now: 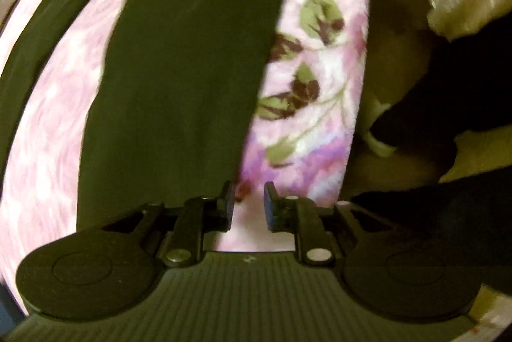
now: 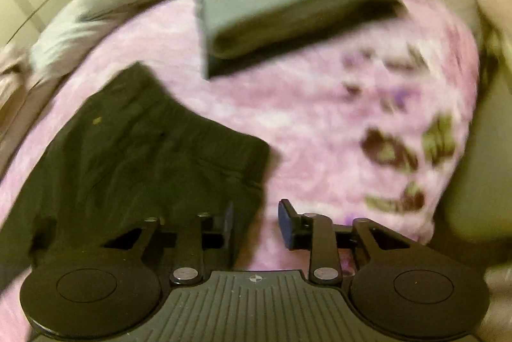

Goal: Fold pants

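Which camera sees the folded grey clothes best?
The right wrist view. The folded grey clothes lie whole on the pink blanket there, beyond the dark pants, though blurred. The left wrist view shows none of that pile, only the pants and blanket.

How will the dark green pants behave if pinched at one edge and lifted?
The dark green fabric pants likely go floppy: they lie flat and creased on the pink floral fleece blanket. Probably light, since the cloth looks thin. The long leg would likely trail and drag.

bare blanket between dark pants, folded stack
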A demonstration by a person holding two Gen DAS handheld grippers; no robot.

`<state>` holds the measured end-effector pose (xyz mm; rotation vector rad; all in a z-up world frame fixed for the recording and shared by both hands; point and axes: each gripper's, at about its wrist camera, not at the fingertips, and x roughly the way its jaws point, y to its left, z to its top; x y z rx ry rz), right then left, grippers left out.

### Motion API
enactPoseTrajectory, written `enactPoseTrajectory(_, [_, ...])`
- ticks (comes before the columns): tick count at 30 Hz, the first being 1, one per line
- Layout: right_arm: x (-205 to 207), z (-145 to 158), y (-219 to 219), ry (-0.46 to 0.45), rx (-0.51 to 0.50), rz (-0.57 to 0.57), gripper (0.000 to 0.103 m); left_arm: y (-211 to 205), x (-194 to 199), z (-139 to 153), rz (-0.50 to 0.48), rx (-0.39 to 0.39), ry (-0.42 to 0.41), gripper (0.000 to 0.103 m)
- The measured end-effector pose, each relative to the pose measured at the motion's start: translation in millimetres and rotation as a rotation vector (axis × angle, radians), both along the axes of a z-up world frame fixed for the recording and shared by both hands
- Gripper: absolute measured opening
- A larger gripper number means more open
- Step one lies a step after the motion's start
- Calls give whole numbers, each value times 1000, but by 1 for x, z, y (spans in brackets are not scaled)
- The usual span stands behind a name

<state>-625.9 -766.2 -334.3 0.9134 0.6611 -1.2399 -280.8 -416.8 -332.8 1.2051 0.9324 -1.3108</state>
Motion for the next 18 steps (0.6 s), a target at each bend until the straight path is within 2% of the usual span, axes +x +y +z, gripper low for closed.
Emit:
enactPoseTrajectory(4, [54, 9, 21, -77, -15, 216, 34, -1, 16, 16, 132, -32, -17, 17])
enactPoseTrajectory(9, [159, -11, 48, -137, 20, 598, 34, -15, 46, 14, 296, -76, -70, 22])
enactPoseTrajectory(12, [219, -31, 69, -115, 14, 818, 34, -5, 74, 8, 417, -80, -104, 25])
enactPoseTrajectory(14, [247, -59, 76, -75, 106, 908, 34, 9, 92, 3, 503, -71, -113, 25])
enactPoseTrajectory(15, [258, -73, 81, -26, 133, 928, 36, 18, 102, -1, 547, -66, -114, 25])
enactPoseTrajectory(17, [268, -75, 94, 15, 60, 976, 50, 41, 122, -13, 622, -36, -103, 26])
enactPoseTrajectory(18, [274, -72, 100, 45, 52, 986, 50, 53, 131, -18, 660, -25, -89, 31])
